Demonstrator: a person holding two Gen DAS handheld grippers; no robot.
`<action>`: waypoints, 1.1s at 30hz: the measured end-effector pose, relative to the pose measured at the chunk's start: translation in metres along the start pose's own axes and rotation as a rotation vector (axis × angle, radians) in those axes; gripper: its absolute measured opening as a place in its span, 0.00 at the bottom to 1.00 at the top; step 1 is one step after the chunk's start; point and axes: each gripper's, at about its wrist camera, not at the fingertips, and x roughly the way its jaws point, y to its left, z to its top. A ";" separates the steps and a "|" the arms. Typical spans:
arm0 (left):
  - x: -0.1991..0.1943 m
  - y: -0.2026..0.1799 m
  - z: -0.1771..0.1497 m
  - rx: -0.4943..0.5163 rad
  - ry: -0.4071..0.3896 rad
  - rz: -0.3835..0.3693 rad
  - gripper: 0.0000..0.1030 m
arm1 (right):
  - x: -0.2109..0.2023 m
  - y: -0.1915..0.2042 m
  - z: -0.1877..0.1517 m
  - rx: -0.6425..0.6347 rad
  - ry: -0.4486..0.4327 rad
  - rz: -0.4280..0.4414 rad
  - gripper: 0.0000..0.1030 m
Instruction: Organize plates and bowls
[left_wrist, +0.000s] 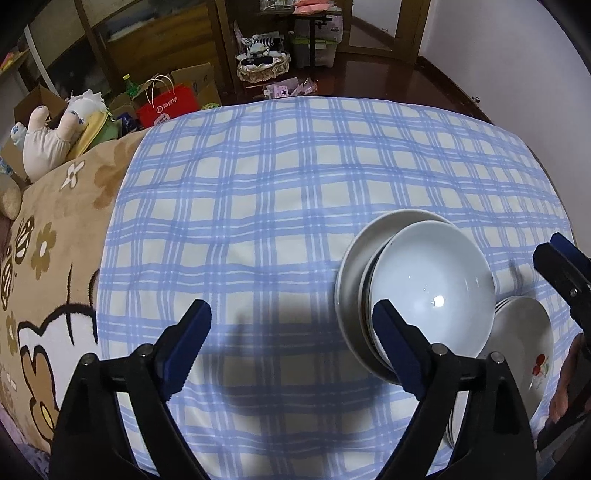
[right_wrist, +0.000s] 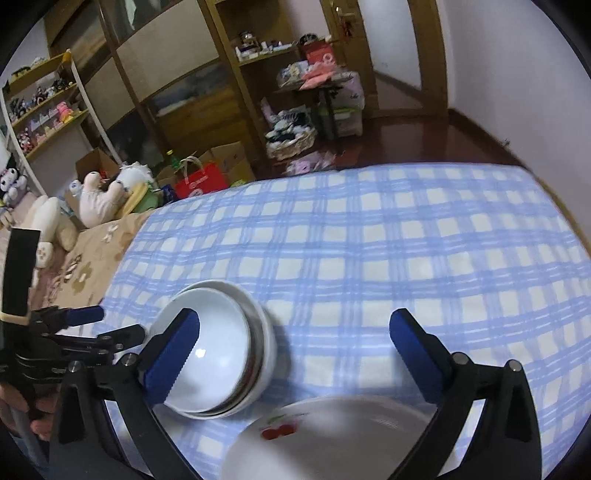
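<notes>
Since the bowls (left_wrist: 424, 291) sit nested and the plates (left_wrist: 524, 343) stacked at their 4 o'clock, you seem nearly finished; your left gripper (left_wrist: 291, 328) and right gripper (right_wrist: 295, 332) both stand apart, empty.

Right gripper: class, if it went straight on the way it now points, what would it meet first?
Probably the checked cloth. The right gripper is open, with the cherry plate below it and the stacked bowls beside its left finger; depth is unclear.

Glossy white ceramic bowls (left_wrist: 432, 288), matt checked cloth (left_wrist: 277, 192), shiny wood floor (left_wrist: 388, 77)
</notes>
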 end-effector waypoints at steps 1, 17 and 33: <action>0.001 0.001 0.000 -0.002 0.002 0.001 0.86 | -0.001 -0.001 0.000 -0.009 -0.013 -0.019 1.00; 0.022 0.021 0.005 -0.062 0.084 0.025 0.87 | 0.020 -0.025 -0.005 0.018 0.130 -0.081 1.00; 0.031 0.014 0.004 -0.035 0.125 0.065 0.87 | 0.042 -0.017 -0.020 -0.011 0.233 -0.082 1.00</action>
